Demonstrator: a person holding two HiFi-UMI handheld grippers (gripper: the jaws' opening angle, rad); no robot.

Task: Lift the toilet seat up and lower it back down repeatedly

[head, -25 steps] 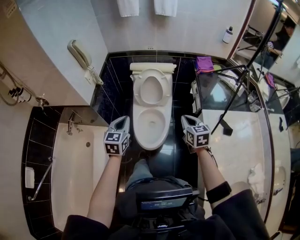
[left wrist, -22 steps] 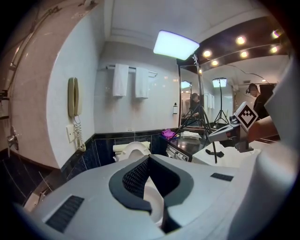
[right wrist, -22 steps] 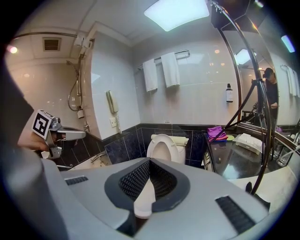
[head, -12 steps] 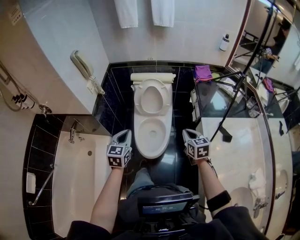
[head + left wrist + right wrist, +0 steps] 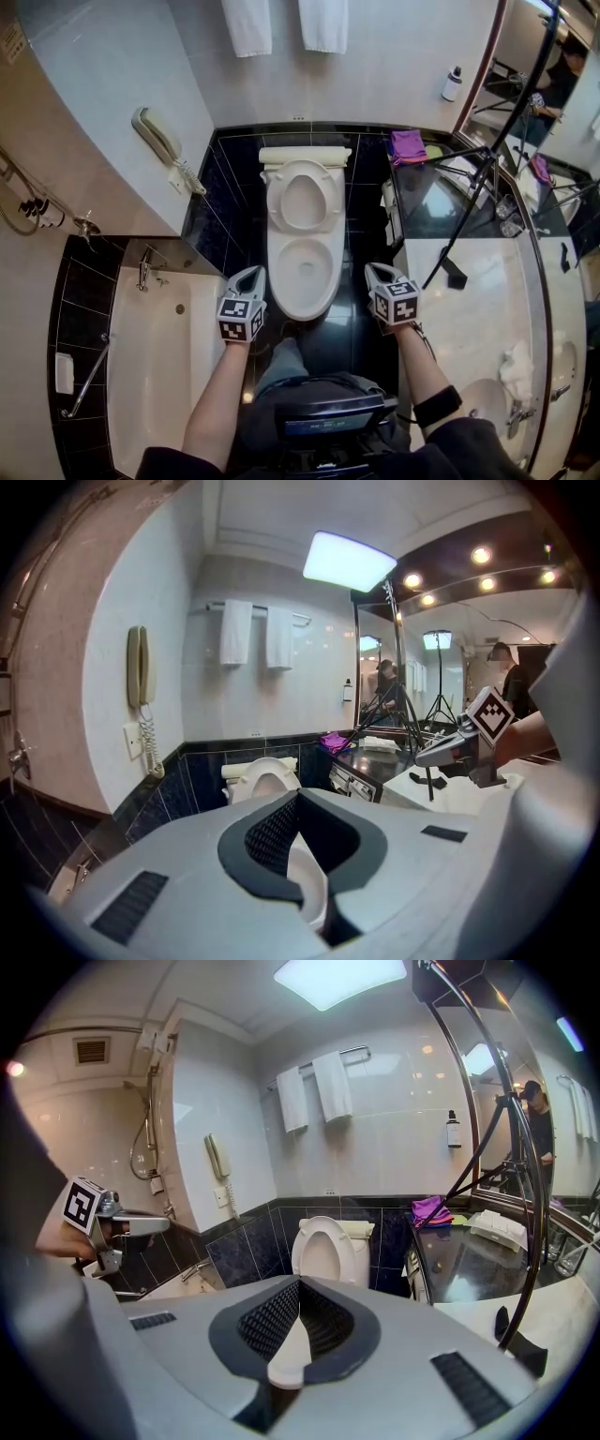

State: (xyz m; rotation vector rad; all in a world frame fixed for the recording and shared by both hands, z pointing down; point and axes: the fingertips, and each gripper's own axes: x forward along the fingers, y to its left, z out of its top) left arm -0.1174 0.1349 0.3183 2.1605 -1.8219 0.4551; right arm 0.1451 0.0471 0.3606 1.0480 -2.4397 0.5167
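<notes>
The white toilet (image 5: 302,267) stands in the middle of the head view with its seat (image 5: 304,195) raised against the tank; the open bowl shows below it. My left gripper (image 5: 251,274) hovers just left of the bowl's front rim, shut and empty. My right gripper (image 5: 373,271) is level with it on the bowl's right side, also shut with nothing in it. Neither touches the toilet. The upright seat (image 5: 263,780) also shows past the closed left gripper (image 5: 298,797), and the seat (image 5: 324,1245) stands beyond the closed right gripper (image 5: 300,1282).
A bathtub (image 5: 155,361) lies on the left, with a wall phone (image 5: 156,135) above it. A marble counter (image 5: 473,281) with a sink fills the right, and a black tripod (image 5: 473,183) stands on it. Towels (image 5: 248,23) hang above the tank. A purple cloth (image 5: 408,146) lies at the counter's far end.
The right gripper has sunk slightly beside the bowl. The left gripper has held its place. The seat has stayed raised and both grippers have stayed shut.
</notes>
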